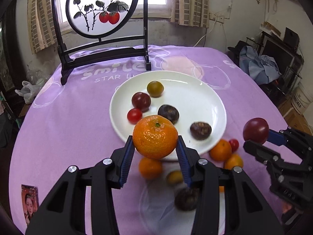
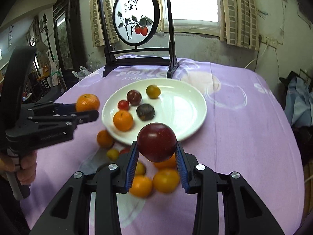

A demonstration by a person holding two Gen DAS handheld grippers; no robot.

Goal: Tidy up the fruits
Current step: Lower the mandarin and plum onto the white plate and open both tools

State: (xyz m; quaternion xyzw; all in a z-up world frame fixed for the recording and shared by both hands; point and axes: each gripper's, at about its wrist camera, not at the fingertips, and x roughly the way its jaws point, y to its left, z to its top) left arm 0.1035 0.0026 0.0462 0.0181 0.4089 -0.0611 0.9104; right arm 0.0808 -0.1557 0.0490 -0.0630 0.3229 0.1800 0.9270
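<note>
The mandarin is clamped in the left claw, lifted just in front of the near rim of the white plate. The dark red plum is clamped in the right claw, raised off the plate's near right edge. Five small fruits lie on the plate's left half; its right half is bare. Loose mandarins and small fruits cluster on the purple cloth by the plate's near rim. The framed persimmon screen stands behind the plate, with open cloth to either side.
</note>
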